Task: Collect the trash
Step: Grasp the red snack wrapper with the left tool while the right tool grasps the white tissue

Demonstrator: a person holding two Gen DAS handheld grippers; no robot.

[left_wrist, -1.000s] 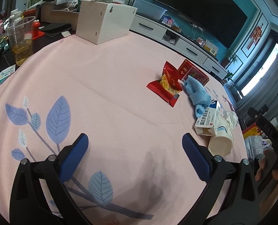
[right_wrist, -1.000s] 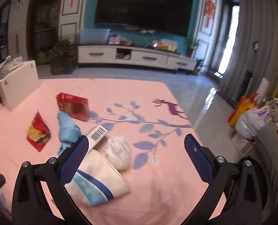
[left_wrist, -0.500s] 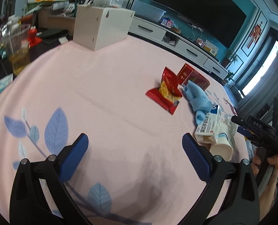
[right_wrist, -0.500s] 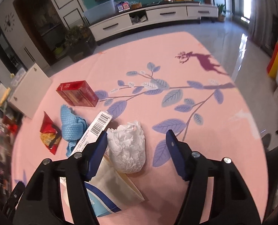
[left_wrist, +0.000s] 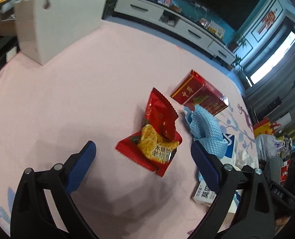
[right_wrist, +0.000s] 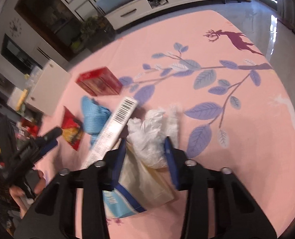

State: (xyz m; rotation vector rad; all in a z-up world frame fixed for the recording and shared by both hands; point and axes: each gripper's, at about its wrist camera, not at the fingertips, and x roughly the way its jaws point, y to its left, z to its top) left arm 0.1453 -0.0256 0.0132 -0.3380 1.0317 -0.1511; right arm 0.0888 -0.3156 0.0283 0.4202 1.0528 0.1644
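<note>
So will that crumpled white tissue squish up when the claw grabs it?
Probably. The crumpled white tissue looks soft and wrinkly, so it should squash between the right claw, whose jaws have just been closing around it. It also looks very light, and bits might tear or trail.

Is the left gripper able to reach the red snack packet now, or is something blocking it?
Probably yes. The left gripper is open and the red snack packet lies flat just ahead, between its fingers, with nothing on top. The blue cloth lies close beside the right finger.

Right gripper (right_wrist: 145, 149) fingers (right_wrist: 170, 155) closing around crumpled white tissue (right_wrist: 149, 133).
</note>
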